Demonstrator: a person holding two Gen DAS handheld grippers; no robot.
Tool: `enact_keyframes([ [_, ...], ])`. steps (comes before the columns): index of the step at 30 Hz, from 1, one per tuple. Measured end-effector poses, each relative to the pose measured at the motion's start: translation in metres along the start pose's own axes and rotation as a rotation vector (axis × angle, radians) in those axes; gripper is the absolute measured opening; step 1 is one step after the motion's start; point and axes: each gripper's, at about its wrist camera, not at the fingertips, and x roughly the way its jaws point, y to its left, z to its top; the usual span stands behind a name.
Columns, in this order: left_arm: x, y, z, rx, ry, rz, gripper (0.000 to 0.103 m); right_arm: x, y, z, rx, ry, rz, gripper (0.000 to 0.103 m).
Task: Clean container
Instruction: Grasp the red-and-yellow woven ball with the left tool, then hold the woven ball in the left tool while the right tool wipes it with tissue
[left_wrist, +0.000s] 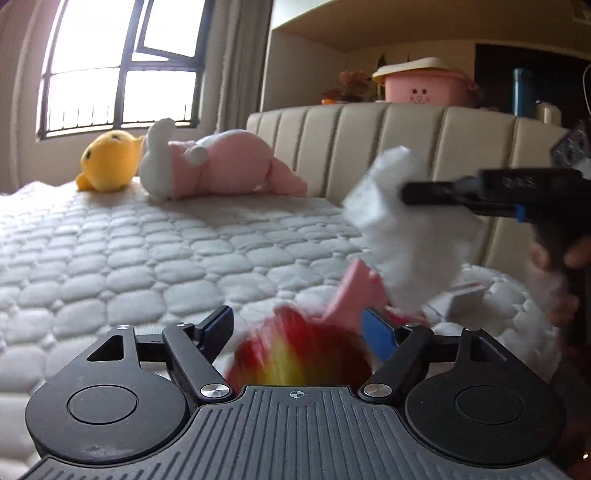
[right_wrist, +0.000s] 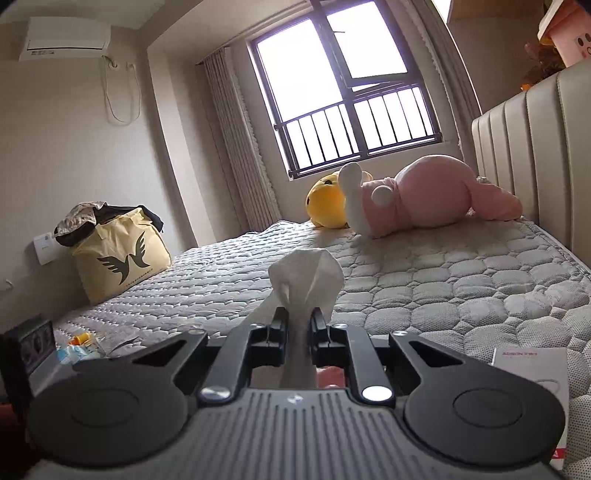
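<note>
In the left wrist view my left gripper (left_wrist: 301, 326) has its blue-padded fingers (left_wrist: 218, 325) spread wide on either side of a round red and yellow container (left_wrist: 299, 358), which is blurred and very close. A pink flap (left_wrist: 351, 291) sticks up behind it. My right gripper (left_wrist: 424, 192) comes in from the right, shut on a crumpled white tissue (left_wrist: 406, 236) that hangs just above and behind the container. In the right wrist view the right gripper (right_wrist: 299, 317) pinches the tissue (right_wrist: 304, 273), which fans out above the fingertips. A bit of pink (right_wrist: 332, 376) shows below them.
All of this is over a quilted mattress (left_wrist: 147, 251) with a padded headboard (left_wrist: 369, 147). A yellow plush (left_wrist: 107, 162) and a pink plush (left_wrist: 221, 170) lie at the far end. A yellow bag (right_wrist: 118, 254), small items (right_wrist: 81, 343) and a white booklet (right_wrist: 532, 369) lie on the bed.
</note>
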Motion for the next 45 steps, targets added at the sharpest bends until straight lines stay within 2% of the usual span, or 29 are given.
enact_keyframes([
  [3, -0.002, -0.008, -0.015, -0.030, 0.002, 0.022, 0.086, 0.006, 0.017, -0.001, -0.035, 0.019, 0.028, 0.014],
  [8, 0.009, -0.012, -0.036, -0.066, 0.057, -0.014, 0.091, 0.015, 0.018, -0.016, -0.057, 0.090, 0.039, 0.014],
  [14, 0.011, -0.026, -0.037, 0.011, 0.063, 0.027, 0.093, 0.025, 0.018, -0.034, -0.080, 0.177, 0.049, 0.014],
  [22, 0.016, -0.022, -0.037, -0.010, 0.086, 0.016, 0.093, 0.039, 0.017, -0.058, -0.110, 0.293, 0.064, 0.014],
  [28, 0.016, -0.017, -0.038, -0.053, 0.103, 0.006, 0.095, 0.008, 0.016, -0.078, -0.153, 0.337, -0.002, 0.014],
  [33, 0.004, -0.011, -0.035, -0.084, 0.072, 0.045, 0.098, -0.010, 0.010, -0.087, -0.220, 0.363, -0.079, 0.014],
  [37, -0.004, 0.005, -0.029, -0.168, 0.072, 0.054, 0.098, -0.022, 0.007, -0.081, -0.234, 0.333, -0.126, 0.014],
  [41, -0.003, 0.012, -0.032, -0.237, 0.101, 0.013, 0.098, -0.030, 0.006, -0.062, -0.210, 0.257, -0.166, 0.014],
  [43, -0.002, 0.009, -0.035, -0.235, 0.121, -0.012, 0.099, -0.034, 0.007, -0.047, -0.128, 0.210, -0.089, 0.014],
  [45, 0.002, 0.003, -0.039, -0.236, 0.144, -0.036, 0.099, -0.032, 0.017, -0.041, -0.113, 0.190, -0.042, 0.014],
])
